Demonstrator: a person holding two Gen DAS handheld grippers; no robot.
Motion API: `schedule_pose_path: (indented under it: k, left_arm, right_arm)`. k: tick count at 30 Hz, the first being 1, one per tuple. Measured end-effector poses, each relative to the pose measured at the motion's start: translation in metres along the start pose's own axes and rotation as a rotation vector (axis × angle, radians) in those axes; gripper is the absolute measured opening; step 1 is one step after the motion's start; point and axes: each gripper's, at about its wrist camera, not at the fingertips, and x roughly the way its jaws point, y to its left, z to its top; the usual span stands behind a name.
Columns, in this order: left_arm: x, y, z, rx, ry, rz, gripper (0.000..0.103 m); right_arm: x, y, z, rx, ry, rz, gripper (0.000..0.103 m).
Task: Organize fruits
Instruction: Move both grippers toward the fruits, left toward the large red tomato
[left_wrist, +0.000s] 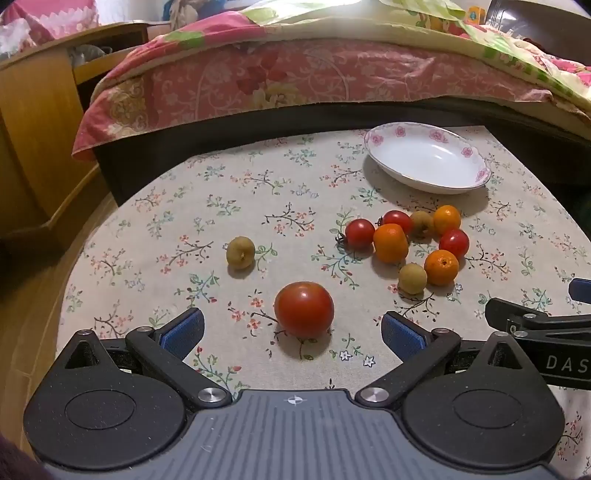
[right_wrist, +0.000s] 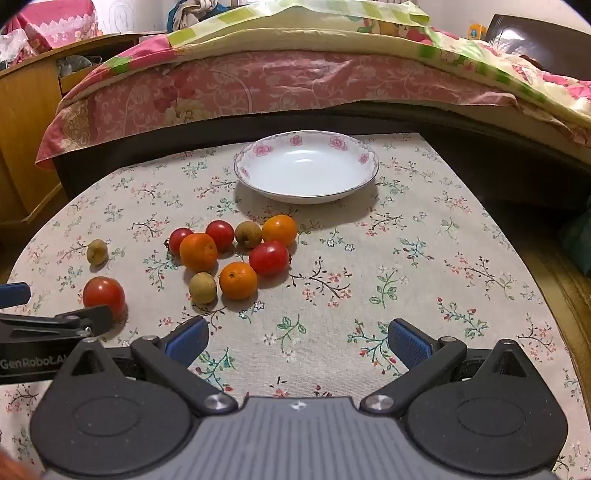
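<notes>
Left wrist view: left gripper (left_wrist: 292, 332) fingers wide, a large tomato (left_wrist: 304, 309) on the bench between them, touching neither; right wrist view: right gripper (right_wrist: 298, 342) fingers wide over bare cloth; clustered fruits (right_wrist: 236, 251) lie before the empty dish (right_wrist: 364, 173).

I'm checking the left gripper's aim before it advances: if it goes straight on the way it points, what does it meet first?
Most likely the big red tomato, lying just ahead of the left gripper, centred between its open jaws. Nothing lies between them, though depth is unclear.

Left gripper (left_wrist: 292, 334) and right gripper (right_wrist: 297, 341) spread wide.
</notes>
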Motion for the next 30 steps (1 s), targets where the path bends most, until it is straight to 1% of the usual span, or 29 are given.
schedule_pose_path:
  k: [6, 7, 11, 13, 30]
  left_arm:
    - [-0.003, 0.001, -0.002, -0.004, 0.006, -0.005, 0.103]
    - [0.005, 0.001, -0.006, -0.002, 0.006, -0.003, 0.103]
    - [0.003, 0.000, -0.011, 0.000, 0.004, -0.001, 0.103]
    - [0.007, 0.001, -0.005, -0.004, 0.024, 0.002, 0.103]
    - [0.015, 0.008, -0.004, -0.019, 0.032, 0.000, 0.103]
  right_arm:
    - [0.002, 0.000, 0.001, 0.000, 0.000, 0.002, 0.103]
    - [0.001, 0.000, 0.002, 0.000, 0.000, 0.003, 0.103]
    - [0.005, 0.003, 0.000, -0.002, 0.001, 0.006, 0.103]
    - [0.006, 0.003, -0.001, -0.003, 0.002, 0.007, 0.103]
    - [0.018, 0.009, 0.005, -0.017, 0.018, 0.054, 0.102]
